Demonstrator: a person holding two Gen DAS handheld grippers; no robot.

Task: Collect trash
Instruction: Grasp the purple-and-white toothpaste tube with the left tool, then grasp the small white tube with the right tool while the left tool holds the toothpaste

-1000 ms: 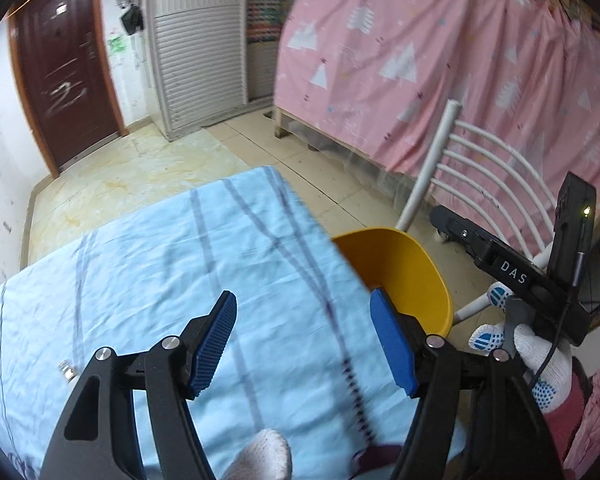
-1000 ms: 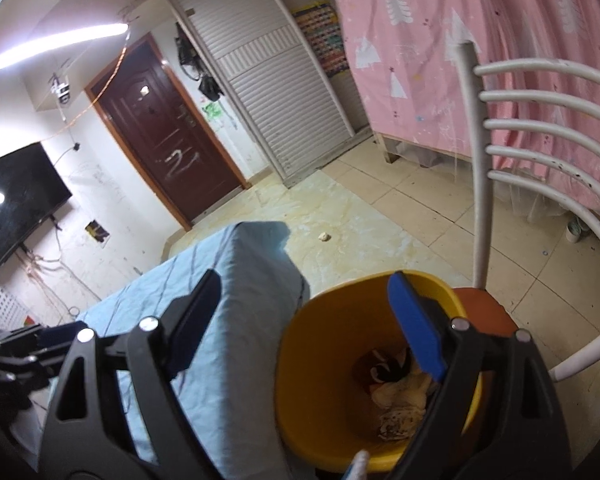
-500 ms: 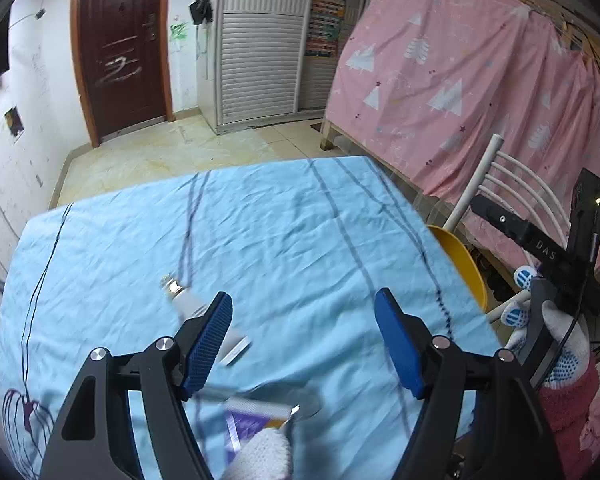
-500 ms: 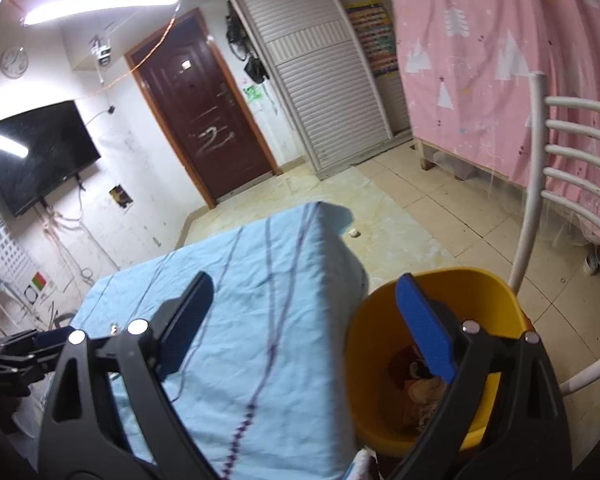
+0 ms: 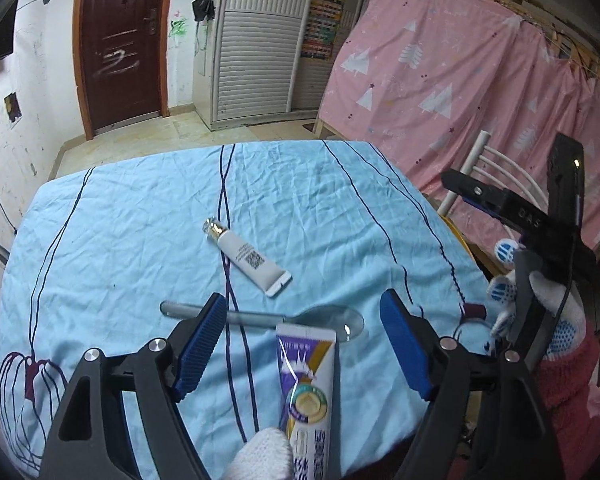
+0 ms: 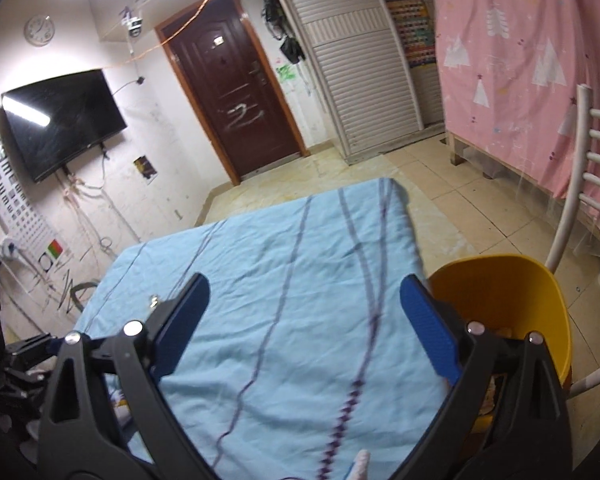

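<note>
In the left wrist view my left gripper (image 5: 302, 342) is open and empty above the near part of a table with a light blue cloth (image 5: 140, 240). A purple and white toothpaste tube (image 5: 310, 392) lies between its fingers. A clear plastic spoon (image 5: 260, 316) lies just beyond the tube. A small white tube with a gold cap (image 5: 246, 258) lies farther out. My right gripper (image 6: 304, 324) is open and empty over the cloth's right side (image 6: 284, 280). A yellow bin (image 6: 512, 292) stands at its right on a chair, with scraps inside.
A white metal chair (image 6: 580, 184) holds the bin. My right hand-held gripper (image 5: 540, 232) shows at the right of the left wrist view. A pink curtain (image 5: 460, 92) hangs behind. A brown door (image 6: 236, 96) and a wall TV (image 6: 60, 120) stand at the back.
Both grippers swung left from the yellow bin toward the table. The tubes and spoon came into the left wrist view. The bin slid to the right edge of the right wrist view.
</note>
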